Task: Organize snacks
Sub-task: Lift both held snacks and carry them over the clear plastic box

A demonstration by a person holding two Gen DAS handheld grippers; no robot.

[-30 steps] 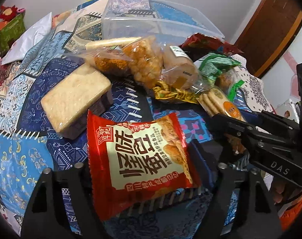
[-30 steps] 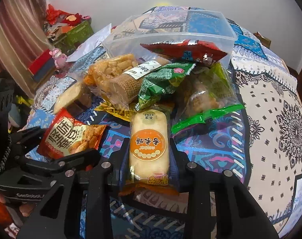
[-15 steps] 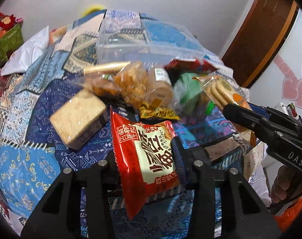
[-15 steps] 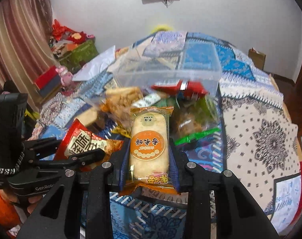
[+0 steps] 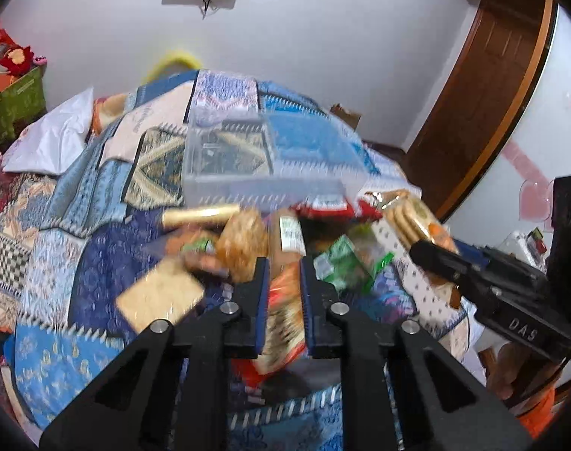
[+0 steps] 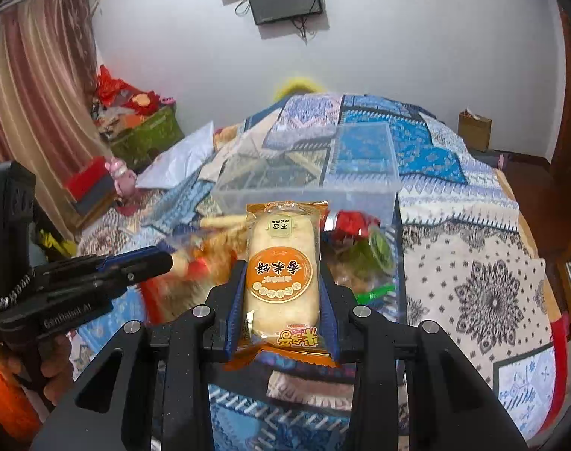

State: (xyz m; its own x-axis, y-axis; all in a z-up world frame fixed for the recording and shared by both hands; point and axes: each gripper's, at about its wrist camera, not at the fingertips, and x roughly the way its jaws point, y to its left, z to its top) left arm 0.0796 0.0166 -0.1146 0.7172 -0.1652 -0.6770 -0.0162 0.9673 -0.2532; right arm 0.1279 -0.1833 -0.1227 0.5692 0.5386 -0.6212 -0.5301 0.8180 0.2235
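My left gripper is shut on a red snack bag, seen edge-on and blurred, lifted above the bed. My right gripper is shut on an orange rice-cracker pack and holds it up; the pack also shows in the left wrist view. A clear plastic bin stands on the quilt behind the snack pile, also in the right wrist view. The pile holds a flat cracker block, puffed snack bags, a green bag and a red bag.
The patchwork quilt covers the bed. A white pillow lies at the left. A green box and curtain are at the left wall. A brown door is at the right.
Both grippers rose from the bed with their packs. The left gripper closed on the red bag, which turned from flat to edge-on. The view tilted up toward the wall.
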